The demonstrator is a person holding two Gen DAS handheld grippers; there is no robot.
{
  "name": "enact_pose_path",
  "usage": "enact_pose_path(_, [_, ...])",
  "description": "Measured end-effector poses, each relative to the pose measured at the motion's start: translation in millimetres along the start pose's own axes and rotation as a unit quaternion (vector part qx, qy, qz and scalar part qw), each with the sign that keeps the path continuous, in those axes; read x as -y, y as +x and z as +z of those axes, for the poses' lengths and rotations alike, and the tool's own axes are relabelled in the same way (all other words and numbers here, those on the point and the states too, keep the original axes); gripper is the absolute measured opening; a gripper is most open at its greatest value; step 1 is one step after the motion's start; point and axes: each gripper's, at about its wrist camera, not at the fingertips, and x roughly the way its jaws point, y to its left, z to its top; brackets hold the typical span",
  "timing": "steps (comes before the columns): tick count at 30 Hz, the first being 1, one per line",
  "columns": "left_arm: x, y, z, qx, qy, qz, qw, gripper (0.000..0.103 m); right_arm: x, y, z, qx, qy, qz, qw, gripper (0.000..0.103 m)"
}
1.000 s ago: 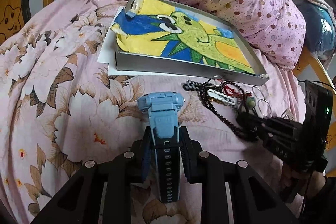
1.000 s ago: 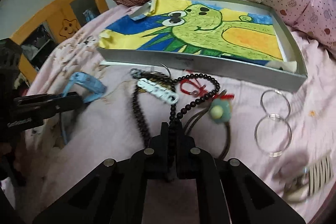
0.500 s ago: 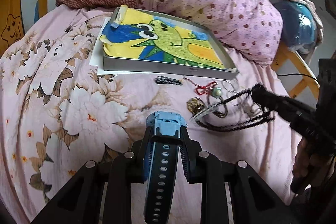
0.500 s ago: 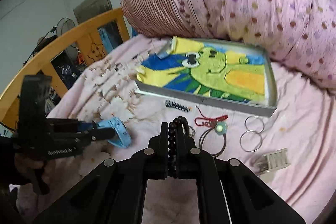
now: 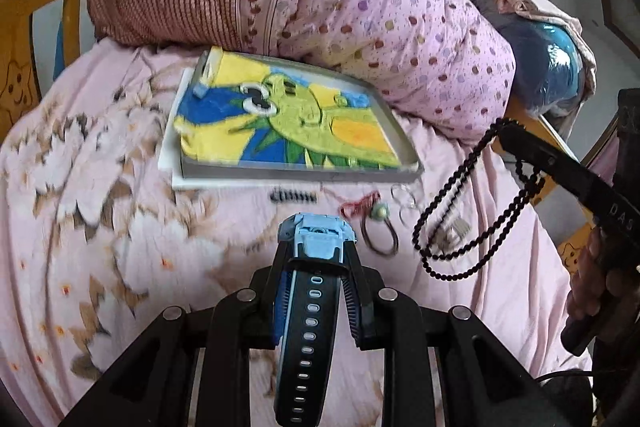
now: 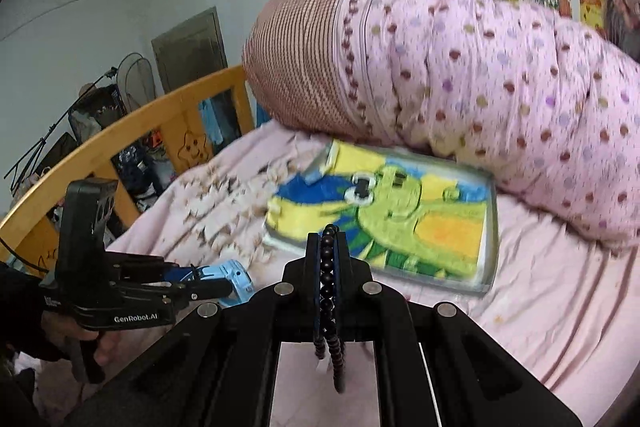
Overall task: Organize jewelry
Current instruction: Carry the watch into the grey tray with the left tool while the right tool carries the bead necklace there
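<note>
My left gripper [image 5: 316, 259] is shut on a light-blue watch [image 5: 314, 247] whose dark strap runs back between the fingers; from the right wrist this watch [image 6: 236, 281] pokes out of the left gripper [image 6: 224, 291]. A black bead necklace [image 5: 464, 211] dangles in long loops from my right gripper [image 5: 506, 131], held high above the bed. In the right wrist view my right gripper [image 6: 329, 241] is shut on those beads [image 6: 328, 291]. A grey shallow box [image 5: 404, 147] lined with a green cartoon drawing lies at the foot of the pillows. Loose jewelry stays on the sheet in front of it.
On the floral sheet lie a dark hair clip [image 5: 294, 195], a red cord [image 5: 358, 205], clear rings [image 5: 402, 195], a brown hair tie [image 5: 378, 239] and a small comb clip [image 5: 460, 227]. A pink dotted quilt roll [image 5: 380, 19] backs the box. A wooden bed rail [image 6: 132, 139] runs on the left.
Both grippers have risen and pulled back from the bed. The bead necklace has come fully off the sheet and now hangs free. The watch stays gripped.
</note>
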Motion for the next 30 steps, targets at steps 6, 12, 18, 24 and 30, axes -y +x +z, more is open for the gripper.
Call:
enact_pose_path(6, [-7, 12, 53, 0.036, 0.028, 0.028, 0.9986, 0.023, 19, 32, 42, 0.021, 0.012, -0.005, 1.0, 0.005])
enact_pose_path(12, [-29, 56, 98, 0.042, 0.01, 0.039, 0.9983, 0.023, 39, 96, 52, -0.003, 0.036, -0.008, 0.999, 0.005])
enact_pose_path(18, [-49, 116, 116, 0.011, -0.019, 0.045, 0.9987, 0.023, 57, 162, 33, -0.057, 0.06, -0.021, 0.996, 0.005])
enact_pose_path(24, [-62, 155, 110, -0.03, -0.057, 0.041, 0.9971, 0.023, 74, 192, 10, -0.112, 0.088, -0.027, 0.989, 0.014])
enact_pose_path(30, [-65, 157, 112, -0.035, -0.081, 0.035, 0.9955, 0.028, 89, 181, 2, -0.109, 0.099, -0.038, 0.988, 0.055])
